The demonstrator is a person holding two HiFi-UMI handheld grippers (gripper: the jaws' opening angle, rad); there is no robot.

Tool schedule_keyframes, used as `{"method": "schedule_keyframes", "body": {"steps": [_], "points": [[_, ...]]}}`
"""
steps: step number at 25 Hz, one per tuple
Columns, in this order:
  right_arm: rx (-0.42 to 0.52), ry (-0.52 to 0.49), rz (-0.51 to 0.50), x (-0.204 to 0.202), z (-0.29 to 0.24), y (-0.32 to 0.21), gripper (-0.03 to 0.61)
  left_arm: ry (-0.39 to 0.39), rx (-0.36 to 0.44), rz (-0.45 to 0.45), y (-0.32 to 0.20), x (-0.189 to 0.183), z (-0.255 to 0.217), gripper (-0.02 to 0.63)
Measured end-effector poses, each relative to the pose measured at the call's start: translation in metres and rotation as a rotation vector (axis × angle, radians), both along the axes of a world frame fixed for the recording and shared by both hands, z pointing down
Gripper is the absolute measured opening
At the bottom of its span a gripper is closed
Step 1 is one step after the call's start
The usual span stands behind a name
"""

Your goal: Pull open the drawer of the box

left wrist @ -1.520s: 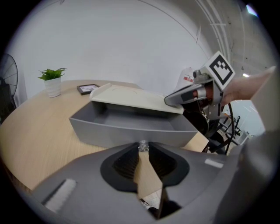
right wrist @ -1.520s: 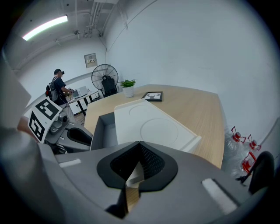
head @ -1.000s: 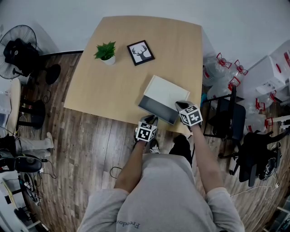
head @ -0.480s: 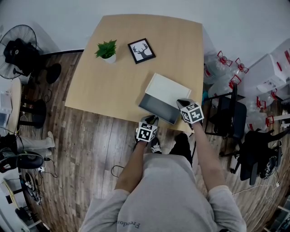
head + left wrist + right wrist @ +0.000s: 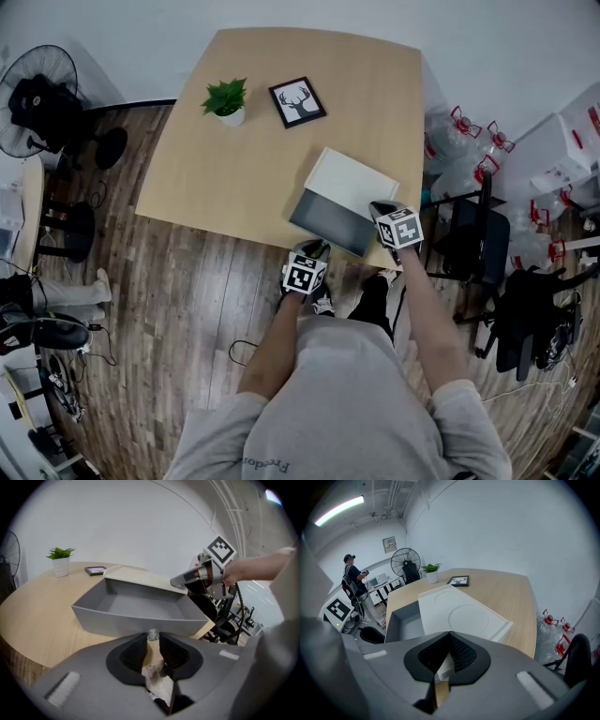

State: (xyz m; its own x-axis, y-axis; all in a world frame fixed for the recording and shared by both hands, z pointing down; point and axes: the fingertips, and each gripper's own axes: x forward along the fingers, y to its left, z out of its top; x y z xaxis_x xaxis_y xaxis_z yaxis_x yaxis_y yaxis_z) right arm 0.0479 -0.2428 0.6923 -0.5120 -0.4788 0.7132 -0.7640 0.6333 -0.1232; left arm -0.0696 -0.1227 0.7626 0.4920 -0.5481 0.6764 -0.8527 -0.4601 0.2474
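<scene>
Wood-plank floor (image 5: 187,309) surrounds a pale wooden table (image 5: 244,178) that stands against a white wall. Far to the left of the box, on the floor, is a black fan (image 5: 37,89). On the table beyond the box sit a small potted plant (image 5: 225,98) and, closer to the box, a framed deer picture (image 5: 298,101). On the box's near side, the left gripper (image 5: 151,645) has its jaws closed on the small knob (image 5: 153,634) on the front wall of the grey drawer (image 5: 328,218). The drawer is pulled well out of the white box (image 5: 354,180) and points toward the table's near edge and the person. Its long axis runs along the box's front, skewed to that edge. The right gripper (image 5: 449,634), jaws pressed together with nothing between them, sits over the box's near right corner. Right of the box, off the table, are a black chair (image 5: 469,239) and clear water jugs (image 5: 459,127) with red handles.
</scene>
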Motion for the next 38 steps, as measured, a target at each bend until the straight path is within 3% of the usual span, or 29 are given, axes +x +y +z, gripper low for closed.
{"method": "schedule_keyframes", "body": {"steps": [8,19,30,38], "points": [[0.004,0.009,0.066,0.001,-0.002,0.002,-0.002,-0.002,-0.010,-0.008,0.010,-0.009,0.000,0.127],[0.006,-0.014,0.050,-0.013,0.005,0.043,-0.002,0.017,0.077,-0.107,-0.008,-0.040,-0.027,0.127],[0.194,-0.167,0.251,-0.005,-0.022,0.093,-0.002,0.007,0.151,-0.089,-0.019,-0.042,-0.050,0.127],[0.227,-0.195,0.276,0.001,-0.027,0.106,-0.002,0.003,0.181,-0.064,-0.023,-0.039,-0.062,0.127]]}}
